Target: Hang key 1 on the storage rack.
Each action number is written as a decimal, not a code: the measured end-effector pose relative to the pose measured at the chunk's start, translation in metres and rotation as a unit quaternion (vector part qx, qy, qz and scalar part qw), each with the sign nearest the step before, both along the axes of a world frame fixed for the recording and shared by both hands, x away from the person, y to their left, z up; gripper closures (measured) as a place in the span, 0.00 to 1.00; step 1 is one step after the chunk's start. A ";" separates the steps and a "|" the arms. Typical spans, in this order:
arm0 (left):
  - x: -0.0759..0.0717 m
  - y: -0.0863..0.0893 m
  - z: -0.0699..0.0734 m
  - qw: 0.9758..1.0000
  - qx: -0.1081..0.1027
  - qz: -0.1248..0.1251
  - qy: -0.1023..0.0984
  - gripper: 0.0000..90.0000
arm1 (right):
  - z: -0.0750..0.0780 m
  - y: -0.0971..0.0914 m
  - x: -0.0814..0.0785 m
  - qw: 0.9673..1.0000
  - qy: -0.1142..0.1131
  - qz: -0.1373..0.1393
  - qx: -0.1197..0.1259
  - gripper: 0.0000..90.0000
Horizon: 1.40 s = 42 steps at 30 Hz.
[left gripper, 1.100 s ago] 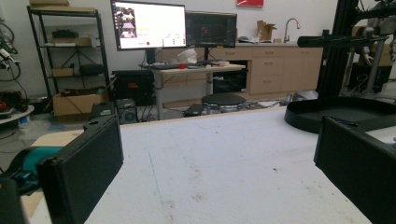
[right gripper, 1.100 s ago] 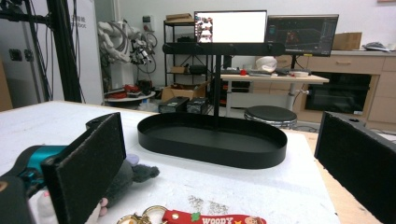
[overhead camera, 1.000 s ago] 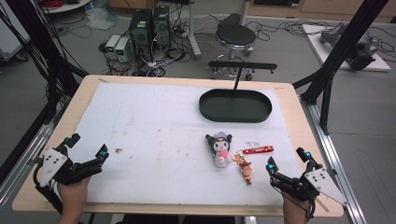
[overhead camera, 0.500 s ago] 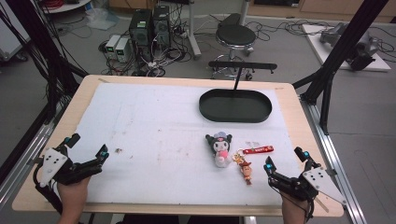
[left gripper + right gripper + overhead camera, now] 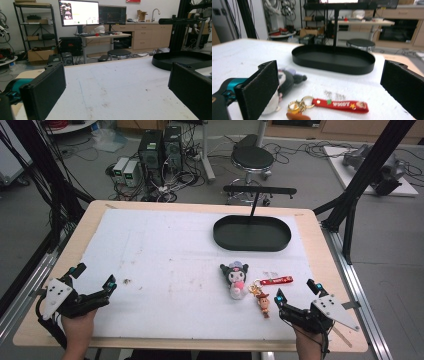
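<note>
My right gripper sits low at the near right edge of the table, jaws wide, holding nothing. The keychain lies flat just ahead of it, red strap toward the black tray, plush toy beside its ring. My left gripper rests at the near left, jaws wide, well apart from them.

Lying flat on the white table cover at about 5 o'clock: a keychain with a red strap lettered "WOODY", gold rings and a small brown-hatted figure, strap pointing toward 3 o'clock. Just beside it at 9 o'clock, a plush doll, dark-haired with pale face and pink front, on its back, head toward 12 o'clock.
</note>
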<state>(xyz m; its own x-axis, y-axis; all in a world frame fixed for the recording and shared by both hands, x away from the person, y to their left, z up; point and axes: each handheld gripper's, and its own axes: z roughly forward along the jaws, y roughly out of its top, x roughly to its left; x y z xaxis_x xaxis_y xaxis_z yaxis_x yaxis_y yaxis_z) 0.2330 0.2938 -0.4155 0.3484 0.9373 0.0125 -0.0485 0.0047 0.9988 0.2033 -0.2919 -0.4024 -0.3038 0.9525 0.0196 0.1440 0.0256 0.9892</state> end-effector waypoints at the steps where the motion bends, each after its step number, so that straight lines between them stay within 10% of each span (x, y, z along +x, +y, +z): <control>1: 0.000 0.000 0.000 1.000 -0.001 0.000 0.000 0.02 | -0.001 0.002 0.000 1.000 0.009 0.000 0.000 0.01; 42: 0.003 -0.002 -0.001 1.000 -0.003 -0.004 0.002 0.02 | -0.037 0.028 -0.003 0.995 0.101 0.005 -0.024 0.01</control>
<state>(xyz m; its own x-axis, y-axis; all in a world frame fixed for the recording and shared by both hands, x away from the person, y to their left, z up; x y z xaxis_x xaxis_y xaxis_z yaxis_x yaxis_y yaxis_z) 0.2365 0.2918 -0.4162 0.3568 0.9342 0.0057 -0.0441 0.0107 0.9990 0.2000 -0.2634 -0.4394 -0.3076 0.9509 0.0348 0.3384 0.0751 0.9380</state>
